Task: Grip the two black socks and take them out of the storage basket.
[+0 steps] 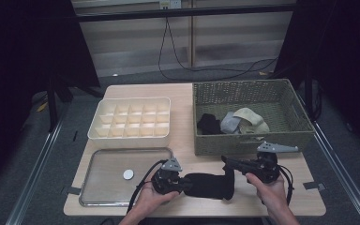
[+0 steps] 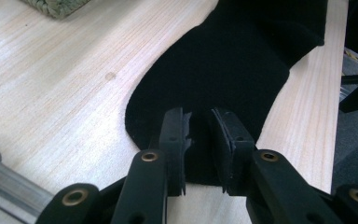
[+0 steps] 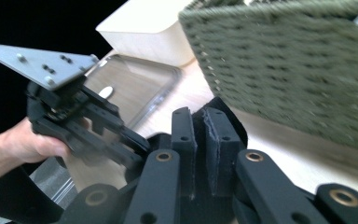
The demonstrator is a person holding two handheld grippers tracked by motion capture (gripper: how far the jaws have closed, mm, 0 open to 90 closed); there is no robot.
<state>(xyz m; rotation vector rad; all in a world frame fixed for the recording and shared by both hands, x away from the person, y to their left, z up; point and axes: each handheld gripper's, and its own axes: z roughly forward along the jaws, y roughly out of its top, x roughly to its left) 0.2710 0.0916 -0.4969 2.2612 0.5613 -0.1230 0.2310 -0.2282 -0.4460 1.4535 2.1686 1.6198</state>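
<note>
On the wooden counter (image 1: 187, 101), the biggest thing is the woven basket (image 1: 251, 140) at the far right, holding a heap of socks in black, grey and cream (image 1: 236, 123). To its left at the far side stands the cream divided box (image 1: 130, 119), and nearer than that lies a clear tray (image 1: 104, 176) with a small white disc (image 1: 128, 174) on it. Along the near edge, right of the tray, a black sock (image 1: 207, 186) lies stretched flat between the two tools. The left tongs (image 2: 201, 135) pinch the sock's left end, with cloth bunched between the pads in the left gripper view. The right tongs (image 3: 201, 140) are pressed together on the sock's right end, which is lifted a little off the counter, just in front of the basket's near wall. A hand (image 1: 153, 200) grips each tool from the near side.
</note>
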